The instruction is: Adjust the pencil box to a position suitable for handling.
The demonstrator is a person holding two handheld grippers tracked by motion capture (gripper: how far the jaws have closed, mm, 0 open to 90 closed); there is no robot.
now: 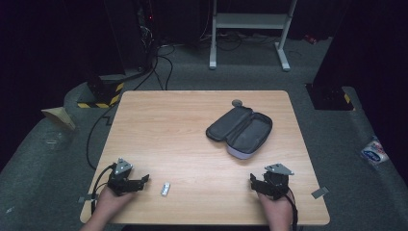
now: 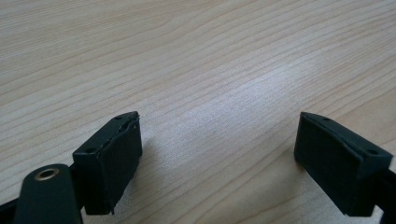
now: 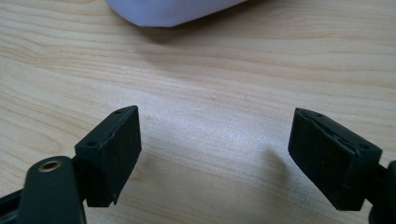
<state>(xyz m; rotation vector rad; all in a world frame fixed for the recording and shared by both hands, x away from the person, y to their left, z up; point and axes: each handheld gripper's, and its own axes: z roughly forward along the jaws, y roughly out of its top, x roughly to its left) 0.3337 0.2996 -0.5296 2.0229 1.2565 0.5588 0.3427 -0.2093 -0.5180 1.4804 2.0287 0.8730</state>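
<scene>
An open grey zip case (image 1: 240, 131) lies on the wooden table (image 1: 168, 125), right of centre, its lid folded back. Its pale rounded end (image 3: 173, 11) fills the top of the right gripper view. A small white flat object (image 1: 165, 189) lies near the front edge. My left gripper (image 1: 142, 182) rests at the front left, held by a hand, a short way left of the white object; its jaws stand wide apart over bare wood (image 2: 217, 149). My right gripper (image 1: 255, 183) rests at the front right, just in front of the case, open with nothing between the jaws (image 3: 215, 154).
A small dark round object (image 1: 237, 102) sits at the table's far edge behind the case. Beyond the table are a white stand's legs (image 1: 250, 29), cables and a black-and-yellow striped base (image 1: 103, 94). A packet (image 1: 374, 151) lies on the floor at the right.
</scene>
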